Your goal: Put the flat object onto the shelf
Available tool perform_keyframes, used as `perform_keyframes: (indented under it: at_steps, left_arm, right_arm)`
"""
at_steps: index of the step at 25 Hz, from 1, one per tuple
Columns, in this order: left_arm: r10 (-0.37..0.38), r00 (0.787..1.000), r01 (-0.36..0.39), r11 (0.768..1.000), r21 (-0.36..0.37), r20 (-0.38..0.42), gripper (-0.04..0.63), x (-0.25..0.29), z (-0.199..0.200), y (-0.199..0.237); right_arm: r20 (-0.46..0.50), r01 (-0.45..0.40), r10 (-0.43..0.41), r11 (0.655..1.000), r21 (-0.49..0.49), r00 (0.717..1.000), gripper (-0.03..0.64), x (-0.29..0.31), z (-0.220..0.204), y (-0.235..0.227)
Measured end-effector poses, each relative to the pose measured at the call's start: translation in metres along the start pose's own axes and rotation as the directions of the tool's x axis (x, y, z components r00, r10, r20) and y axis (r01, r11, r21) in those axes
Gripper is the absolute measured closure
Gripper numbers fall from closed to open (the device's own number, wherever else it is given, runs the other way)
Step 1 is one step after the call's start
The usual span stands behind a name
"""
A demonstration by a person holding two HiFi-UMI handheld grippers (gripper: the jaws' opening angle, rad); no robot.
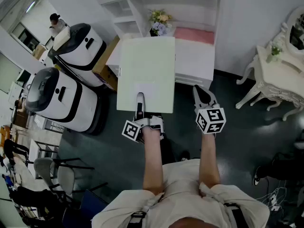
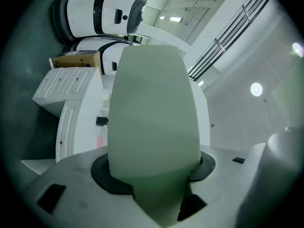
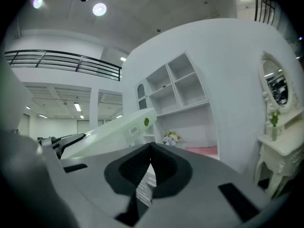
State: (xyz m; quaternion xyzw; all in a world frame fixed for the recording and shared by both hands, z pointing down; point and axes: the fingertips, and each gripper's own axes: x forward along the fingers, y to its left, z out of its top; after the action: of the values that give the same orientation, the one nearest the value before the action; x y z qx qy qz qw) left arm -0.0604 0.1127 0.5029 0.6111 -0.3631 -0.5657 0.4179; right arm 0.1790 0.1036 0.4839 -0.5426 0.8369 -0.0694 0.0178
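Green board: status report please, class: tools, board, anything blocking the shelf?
Left tool shut on green board, held tilted before shelf. Right tool shut, empty. Flowers stand on shelf.

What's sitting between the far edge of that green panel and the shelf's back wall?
A small pot of flowers, on the white shelf unit just beyond the pale green panel; the head view shows it.

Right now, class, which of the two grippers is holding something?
The left gripper: its jaws clamp the pale green flat board. The right gripper is shut on nothing.
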Motion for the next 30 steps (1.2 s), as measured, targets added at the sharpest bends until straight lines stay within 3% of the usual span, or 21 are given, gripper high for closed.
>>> perform_keyframes:
  at_steps: [10,18,24,30]
  left_arm:
    - [-0.105,0.995,0.105,0.994,0.032,-0.004,0.336,-0.03,0.005,-0.049]
    - [-0.123,0.992,0.122,0.992,0.02,0.007,0.336,-0.032,0.009,-0.051]
    - [-0.158,0.987,0.158,0.987,0.002,0.011,0.334,-0.011,0.009,-0.05]
    - [-0.16,0.987,0.16,0.987,-0.03,-0.003,0.334,0.028,0.001,-0.042]
  right_arm:
    - [0.037,-0.058,0.06,0.997,-0.056,0.998,0.549,-0.035,0.014,0.036]
    - [0.051,-0.073,0.075,0.997,-0.03,0.996,0.548,-0.041,0.009,0.033]
    - [0.037,-0.06,0.061,0.998,-0.032,0.997,0.548,-0.031,0.009,0.021]
    - [0.085,-0.074,0.073,0.997,0.009,0.994,0.548,-0.012,0.031,0.005]
